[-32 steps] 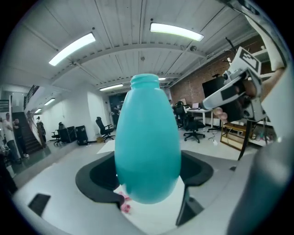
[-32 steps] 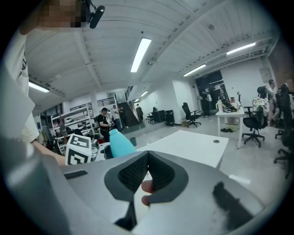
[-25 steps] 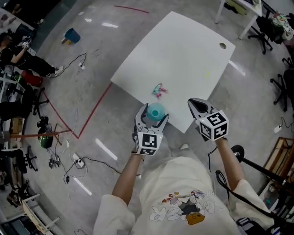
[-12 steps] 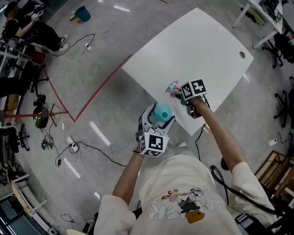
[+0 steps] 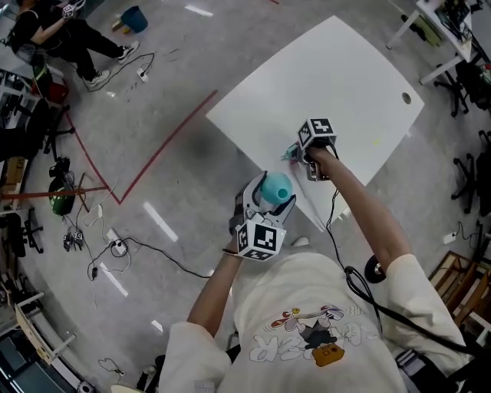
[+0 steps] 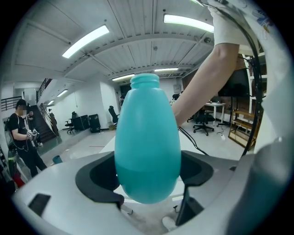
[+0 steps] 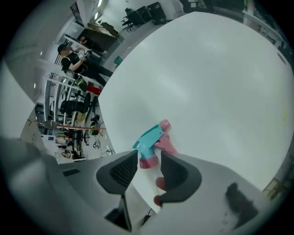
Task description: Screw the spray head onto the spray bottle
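The teal spray bottle [image 5: 275, 186] has no head on it and stands upright in my left gripper [image 5: 265, 201], just off the near edge of the white table [image 5: 337, 84]. In the left gripper view the jaws press on both sides of the bottle [image 6: 147, 137], whose open neck points up. The teal and pink spray head [image 7: 151, 137] lies on the table near that edge. My right gripper [image 7: 149, 166] points steeply down over it. Its jaws have just been opening and now stand on either side of the pink collar, with a small gap showing. The head view shows the spray head [image 5: 291, 153] partly hidden by the right gripper [image 5: 301, 159].
The table has a small round hole [image 5: 406, 98] at its far right. A red tape line [image 5: 161, 146] and cables [image 5: 138, 261] cross the grey floor. A person [image 5: 46, 31] sits at the far left near a blue bucket [image 5: 136, 19]. Office chairs [image 5: 476, 176] stand at the right.
My right gripper has swung from beside my body down onto the table and now straddles the spray head. The left gripper, still holding the bottle, has shifted a little toward the table.
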The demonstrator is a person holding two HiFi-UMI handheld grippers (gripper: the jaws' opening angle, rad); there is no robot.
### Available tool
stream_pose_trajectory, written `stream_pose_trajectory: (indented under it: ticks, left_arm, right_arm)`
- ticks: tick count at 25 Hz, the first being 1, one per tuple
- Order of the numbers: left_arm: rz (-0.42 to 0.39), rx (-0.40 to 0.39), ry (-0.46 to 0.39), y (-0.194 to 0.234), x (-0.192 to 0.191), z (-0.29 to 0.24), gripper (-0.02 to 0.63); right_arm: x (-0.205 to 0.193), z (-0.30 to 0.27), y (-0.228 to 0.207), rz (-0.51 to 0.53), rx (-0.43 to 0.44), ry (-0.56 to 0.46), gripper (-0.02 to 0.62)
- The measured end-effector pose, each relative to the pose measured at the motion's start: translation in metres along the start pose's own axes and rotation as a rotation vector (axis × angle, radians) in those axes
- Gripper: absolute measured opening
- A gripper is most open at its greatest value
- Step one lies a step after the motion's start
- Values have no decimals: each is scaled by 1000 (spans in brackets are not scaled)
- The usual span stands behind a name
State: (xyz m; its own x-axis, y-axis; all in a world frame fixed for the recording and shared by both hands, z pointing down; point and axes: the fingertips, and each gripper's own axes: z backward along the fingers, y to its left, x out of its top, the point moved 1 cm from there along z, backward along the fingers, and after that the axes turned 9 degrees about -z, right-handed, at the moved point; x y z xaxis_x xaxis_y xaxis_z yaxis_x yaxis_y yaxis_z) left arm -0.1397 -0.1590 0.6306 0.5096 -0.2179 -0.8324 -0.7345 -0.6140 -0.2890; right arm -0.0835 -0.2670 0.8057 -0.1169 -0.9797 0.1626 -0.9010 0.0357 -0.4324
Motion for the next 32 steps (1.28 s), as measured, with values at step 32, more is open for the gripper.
stream_pose_trajectory:
  ticks: [32]
  left_arm:
    - [-27,-97,46,-25,45,-10,400]
  right_arm:
    - [-41,275,136,635,524,-740,129]
